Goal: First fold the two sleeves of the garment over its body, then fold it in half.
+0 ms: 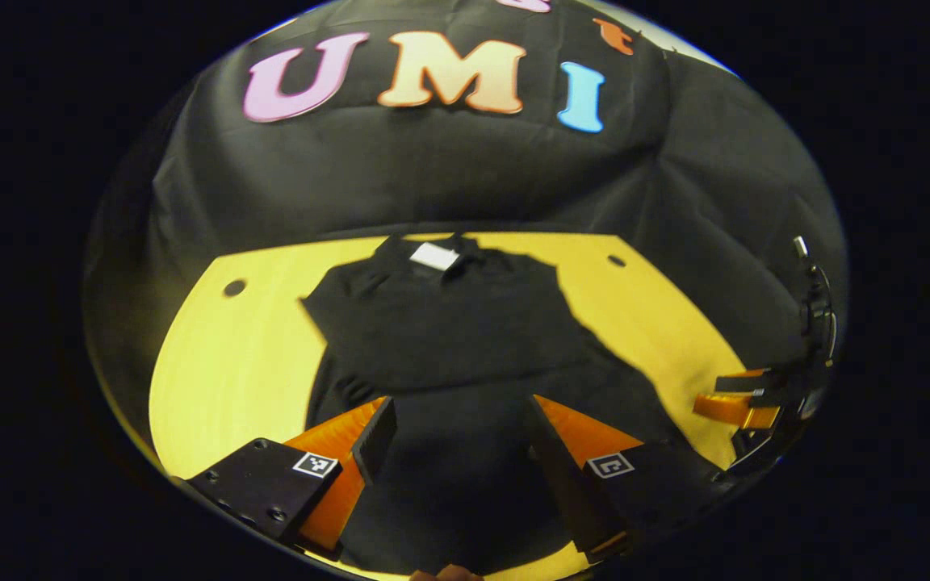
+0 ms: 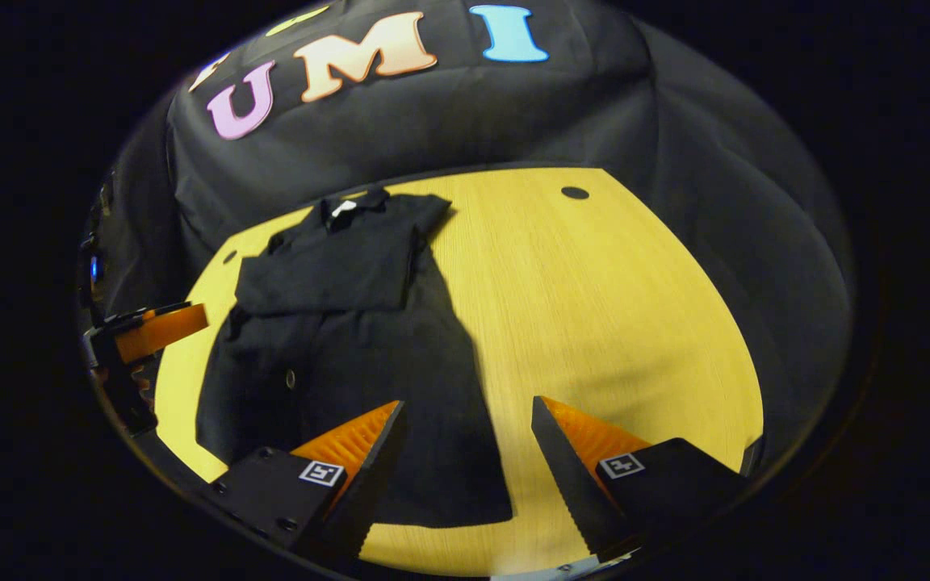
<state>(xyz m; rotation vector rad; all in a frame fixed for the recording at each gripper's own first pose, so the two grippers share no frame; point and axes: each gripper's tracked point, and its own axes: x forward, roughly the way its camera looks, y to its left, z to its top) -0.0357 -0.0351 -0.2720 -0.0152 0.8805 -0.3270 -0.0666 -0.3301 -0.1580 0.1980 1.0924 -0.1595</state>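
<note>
Fingers [image 2: 388, 452] spread, garment [image 2: 352, 339] hem below

The garment [image 1: 449, 323] was plain black with a white tag [image 1: 435, 256] at its collar, toward twelve o'clock. The table [image 2: 610, 307] was yellow wood-grain. Both grippers' fingers [image 2: 360, 440] were orange with black edges, carrying black-and-white square markers [image 2: 320, 473].

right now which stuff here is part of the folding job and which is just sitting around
Part of the job:
- black garment, sleeves already folded over its body
- left gripper, open above the garment's lower part
- right gripper, open near the garment's lower edge

Just there:
- wooden table
- white tag at the collar
</note>
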